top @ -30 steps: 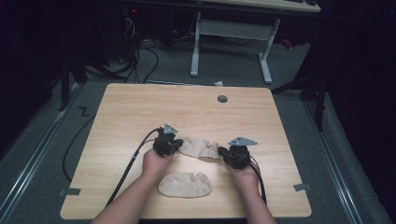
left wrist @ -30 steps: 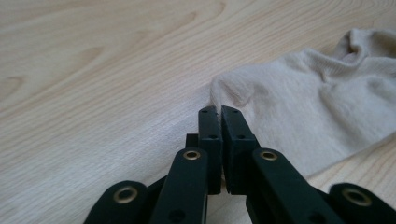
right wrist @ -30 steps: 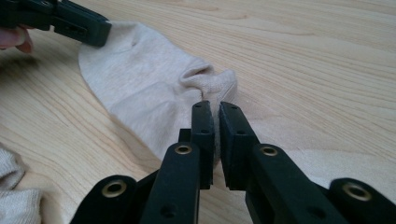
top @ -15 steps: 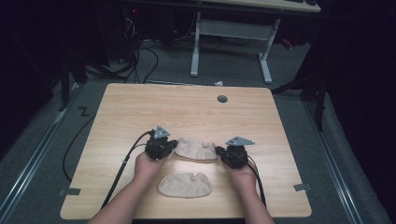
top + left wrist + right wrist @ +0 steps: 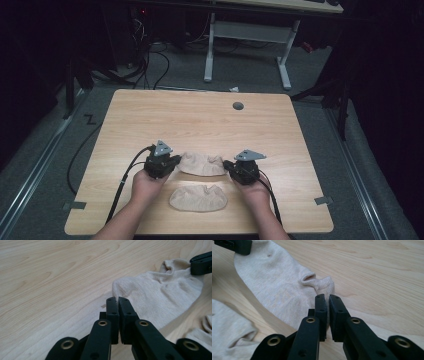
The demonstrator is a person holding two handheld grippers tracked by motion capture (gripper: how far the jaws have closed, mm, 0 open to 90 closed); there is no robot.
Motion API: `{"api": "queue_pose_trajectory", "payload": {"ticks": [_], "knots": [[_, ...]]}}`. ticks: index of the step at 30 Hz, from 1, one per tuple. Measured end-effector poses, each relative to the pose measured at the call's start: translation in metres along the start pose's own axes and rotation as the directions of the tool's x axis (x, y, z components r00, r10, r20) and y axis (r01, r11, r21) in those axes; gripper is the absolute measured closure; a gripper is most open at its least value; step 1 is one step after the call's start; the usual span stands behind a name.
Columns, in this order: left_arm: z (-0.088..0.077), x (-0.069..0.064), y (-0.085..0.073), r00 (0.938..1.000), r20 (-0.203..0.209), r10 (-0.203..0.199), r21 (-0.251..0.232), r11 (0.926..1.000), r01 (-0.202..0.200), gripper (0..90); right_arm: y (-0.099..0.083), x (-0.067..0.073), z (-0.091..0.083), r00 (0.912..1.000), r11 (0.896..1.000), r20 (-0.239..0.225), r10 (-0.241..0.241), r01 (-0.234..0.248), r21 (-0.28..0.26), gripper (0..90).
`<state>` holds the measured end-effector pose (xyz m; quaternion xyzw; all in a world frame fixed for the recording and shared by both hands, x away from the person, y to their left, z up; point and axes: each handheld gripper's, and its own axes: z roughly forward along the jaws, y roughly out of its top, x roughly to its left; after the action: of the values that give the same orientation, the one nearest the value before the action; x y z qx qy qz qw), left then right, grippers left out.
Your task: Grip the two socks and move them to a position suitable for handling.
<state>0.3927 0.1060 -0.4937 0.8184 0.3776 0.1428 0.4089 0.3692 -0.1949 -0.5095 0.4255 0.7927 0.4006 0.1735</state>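
Two beige ankle socks lie on the wooden table (image 5: pixel 200 125). The far sock (image 5: pixel 202 163) is stretched flat between my grippers. My left gripper (image 5: pixel 175 161) is shut on its left end (image 5: pixel 150 297), with the jaws pinched at the toe edge (image 5: pixel 117 299). My right gripper (image 5: pixel 228 165) is shut on the cuff end, and a sliver of fabric shows between its tips (image 5: pixel 327 297). Each gripper view shows the other gripper at the sock's far end (image 5: pixel 201 263) (image 5: pixel 234 245). The near sock (image 5: pixel 198 198) lies loose between the person's wrists.
A dark grommet hole (image 5: pixel 238 106) sits near the table's far edge. The black cable (image 5: pixel 122 182) trails off the front left of the table. A white desk frame (image 5: pixel 247 45) and cables stand on the floor beyond.
My left gripper has moved left and toward the person, and the right one has shifted slightly nearer too. The far sock has come along and lies more spread out.
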Motion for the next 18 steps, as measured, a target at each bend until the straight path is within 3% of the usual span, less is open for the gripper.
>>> {"api": "queue_pose_trajectory", "payload": {"ticks": [3,9,12,15,17,18], "knots": [[-0.013,-0.004,-0.004,0.9999,0.002,0.011,-0.001,0.9999,-0.011,87.5,0.001,0.007,-0.002,0.9999,1.0,-0.009,-0.009,0.009,-0.007,85.6],[-0.044,-0.015,-0.026,0.9986,0.053,0.004,-0.048,0.9989,-0.002,87.5,0.001,0.024,-0.011,0.9981,0.998,-0.024,-0.057,0.057,-0.018,85.8],[-0.055,-0.011,-0.025,0.9962,0.086,-0.017,-0.074,0.997,0.023,87.5,0.003,0.03,-0.015,0.9968,0.997,-0.024,-0.076,0.075,-0.027,85.8],[-0.064,-0.012,-0.024,0.9974,0.072,0.005,-0.094,0.9956,0.002,87.5,0.007,0.034,-0.021,0.996,0.995,-0.02,-0.087,0.087,-0.04,85.8],[-0.068,-0.014,-0.028,0.9956,0.093,-0.014,-0.088,0.9959,0.022,87.5,0.006,0.037,-0.027,0.996,0.995,-0.025,-0.085,0.084,-0.054,85.8],[-0.07,-0.018,-0.03,0.9952,0.098,-0.002,-0.075,0.9971,0.009,87.5,0.005,0.039,-0.031,0.9954,0.994,-0.026,-0.093,0.091,-0.057,85.8]]}}
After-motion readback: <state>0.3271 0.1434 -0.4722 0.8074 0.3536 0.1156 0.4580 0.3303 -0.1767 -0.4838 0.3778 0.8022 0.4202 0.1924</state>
